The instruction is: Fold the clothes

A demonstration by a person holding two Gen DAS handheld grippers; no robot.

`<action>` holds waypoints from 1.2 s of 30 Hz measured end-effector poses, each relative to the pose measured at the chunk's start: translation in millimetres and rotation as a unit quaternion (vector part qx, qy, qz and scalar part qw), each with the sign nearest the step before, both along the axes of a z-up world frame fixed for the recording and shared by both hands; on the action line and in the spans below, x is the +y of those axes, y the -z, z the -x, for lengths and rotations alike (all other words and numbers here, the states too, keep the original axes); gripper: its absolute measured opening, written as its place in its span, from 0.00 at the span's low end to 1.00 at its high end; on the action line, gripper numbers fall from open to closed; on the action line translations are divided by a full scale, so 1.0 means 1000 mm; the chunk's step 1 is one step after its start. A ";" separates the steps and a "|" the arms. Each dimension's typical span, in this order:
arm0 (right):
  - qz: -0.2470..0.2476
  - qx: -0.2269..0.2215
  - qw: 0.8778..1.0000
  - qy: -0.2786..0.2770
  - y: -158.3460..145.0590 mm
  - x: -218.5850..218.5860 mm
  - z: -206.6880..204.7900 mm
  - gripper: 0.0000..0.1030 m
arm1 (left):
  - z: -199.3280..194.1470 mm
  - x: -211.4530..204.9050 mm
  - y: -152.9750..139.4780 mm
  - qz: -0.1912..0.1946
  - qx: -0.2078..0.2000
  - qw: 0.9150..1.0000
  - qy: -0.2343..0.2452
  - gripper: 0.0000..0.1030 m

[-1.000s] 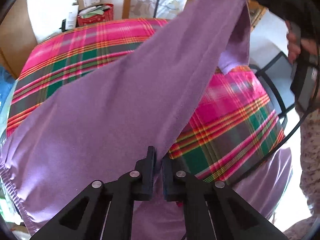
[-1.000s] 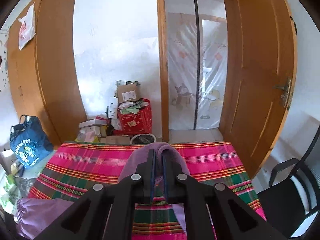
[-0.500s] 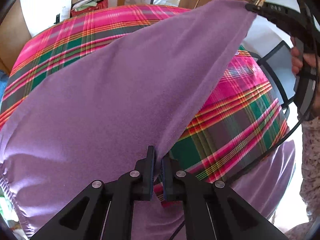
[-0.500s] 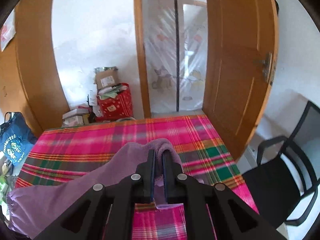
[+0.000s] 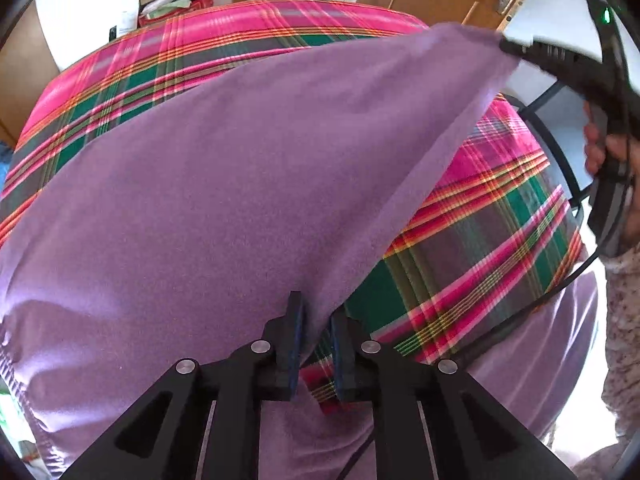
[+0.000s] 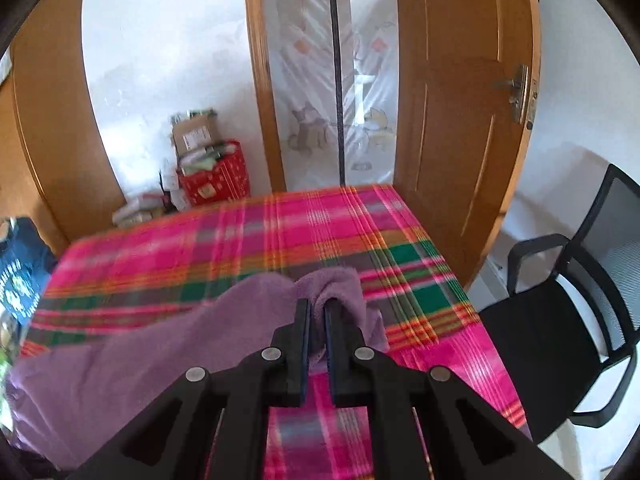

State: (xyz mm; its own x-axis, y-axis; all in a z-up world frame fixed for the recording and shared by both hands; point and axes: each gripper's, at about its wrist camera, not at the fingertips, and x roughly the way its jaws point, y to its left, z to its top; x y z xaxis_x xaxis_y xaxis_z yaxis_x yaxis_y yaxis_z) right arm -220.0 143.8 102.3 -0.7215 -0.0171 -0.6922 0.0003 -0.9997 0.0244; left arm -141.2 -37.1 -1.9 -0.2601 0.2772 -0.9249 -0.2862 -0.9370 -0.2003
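A purple garment (image 5: 240, 180) is stretched over a table with a pink and green plaid cover (image 5: 480, 260). My left gripper (image 5: 316, 320) stands at its near corner. The jaws are opening: the cloth edge still hangs between the pads, with a gap showing on the right side. My right gripper (image 6: 317, 312) is shut on the far corner, where the purple garment (image 6: 140, 352) bunches over its fingertips. In the left wrist view the right gripper (image 5: 508, 46) holds that corner up at the top right, with a person's hand (image 5: 600, 152) on its grip.
The plaid table (image 6: 240, 240) runs back to a wooden door (image 6: 460, 120) and a curtained doorway. A black chair (image 6: 560, 320) stands to the right. A red bag with boxes (image 6: 214, 180) sits by the far wall. A blue bag (image 6: 20, 280) is at the left.
The left jaws have parted a little around the cloth corner. The right gripper has sunk toward the table with its corner, and the garment lies lower and flatter.
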 end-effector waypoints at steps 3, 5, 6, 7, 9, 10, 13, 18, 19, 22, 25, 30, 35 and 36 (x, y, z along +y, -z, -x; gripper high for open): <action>0.000 -0.032 0.999 0.001 0.018 0.009 -0.002 0.08 | 0.001 -0.005 -0.001 -0.009 -0.013 1.000 0.008 0.20; 0.012 -0.055 0.998 0.005 0.031 0.019 -0.003 0.09 | 0.000 -0.004 -0.001 -0.006 -0.014 1.000 0.019 0.21; 0.022 -0.064 0.998 0.005 0.036 0.024 -0.003 0.09 | -0.001 -0.005 -0.002 -0.002 -0.012 1.000 0.021 0.21; 0.033 -0.072 0.997 0.005 0.040 0.029 -0.005 0.09 | -0.002 -0.005 -0.002 0.001 -0.011 1.000 0.023 0.21; 0.046 -0.086 0.995 0.005 0.049 0.038 -0.008 0.10 | -0.004 -0.004 0.000 0.000 -0.013 1.000 0.023 0.21; 0.047 -0.092 0.995 0.005 0.052 0.042 -0.010 0.10 | -0.003 -0.004 0.000 -0.003 -0.015 1.000 0.021 0.21; 0.041 -0.106 0.993 0.010 0.058 0.054 -0.017 0.10 | -0.001 -0.004 -0.002 -0.012 -0.024 0.999 0.017 0.21; 0.053 -0.087 0.995 0.018 0.045 0.078 -0.025 0.11 | 0.008 0.003 -0.016 -0.029 -0.021 0.999 0.024 0.22; 0.058 -0.072 0.996 0.017 0.038 0.081 -0.025 0.11 | 0.010 0.003 -0.019 -0.036 -0.017 0.999 0.025 0.22; 0.057 -0.030 0.998 0.016 0.018 0.086 -0.016 0.24 | 0.014 0.006 -0.029 -0.039 -0.001 0.999 0.028 0.23; 0.062 -0.020 0.998 0.003 0.011 0.082 0.011 0.39 | 0.024 0.005 -0.030 -0.048 0.000 0.999 0.016 0.23; 0.117 -0.035 0.992 -0.035 0.016 0.072 0.066 0.42 | 0.040 0.004 -0.028 -0.045 -0.005 0.999 0.003 0.23; 0.017 -0.113 0.986 -0.118 0.038 0.022 0.111 0.43 | 0.048 0.008 -0.016 -0.039 -0.013 0.999 0.006 0.23; 0.008 -0.129 0.983 -0.130 0.043 0.016 0.116 0.43 | 0.051 0.009 -0.014 -0.039 -0.015 0.999 0.004 0.23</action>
